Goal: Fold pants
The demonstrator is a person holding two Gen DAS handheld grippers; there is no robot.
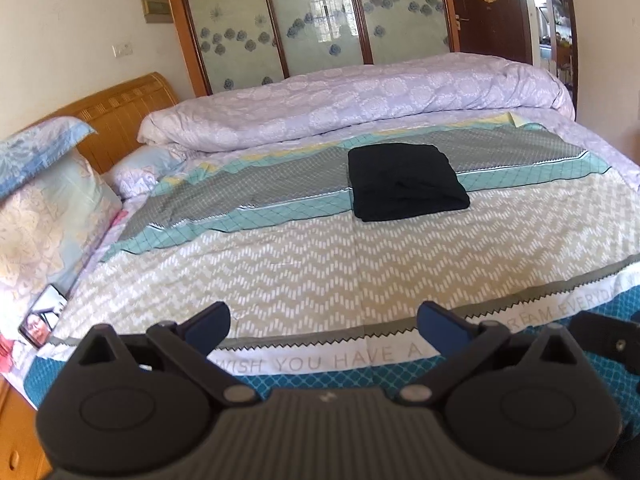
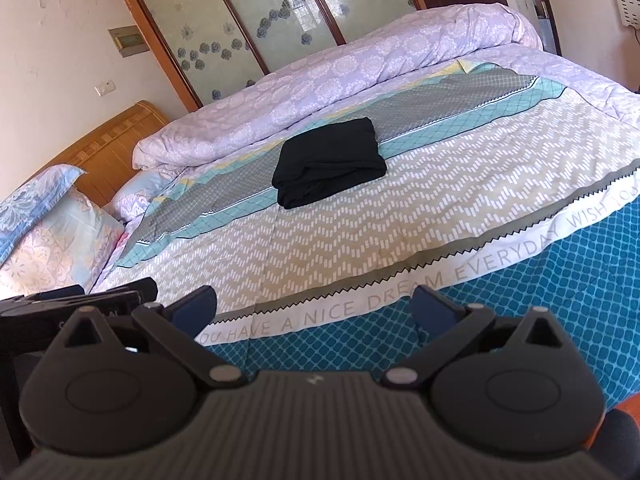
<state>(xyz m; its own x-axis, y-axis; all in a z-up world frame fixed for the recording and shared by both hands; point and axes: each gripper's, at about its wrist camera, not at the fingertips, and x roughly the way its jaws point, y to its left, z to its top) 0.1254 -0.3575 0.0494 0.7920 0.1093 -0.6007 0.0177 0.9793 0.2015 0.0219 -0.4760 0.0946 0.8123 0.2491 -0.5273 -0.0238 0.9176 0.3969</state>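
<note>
Both hand-held grippers (image 1: 323, 330) (image 2: 314, 307) spread wide, empty, well apart from folded black pants (image 1: 404, 181) (image 2: 329, 162).
</note>
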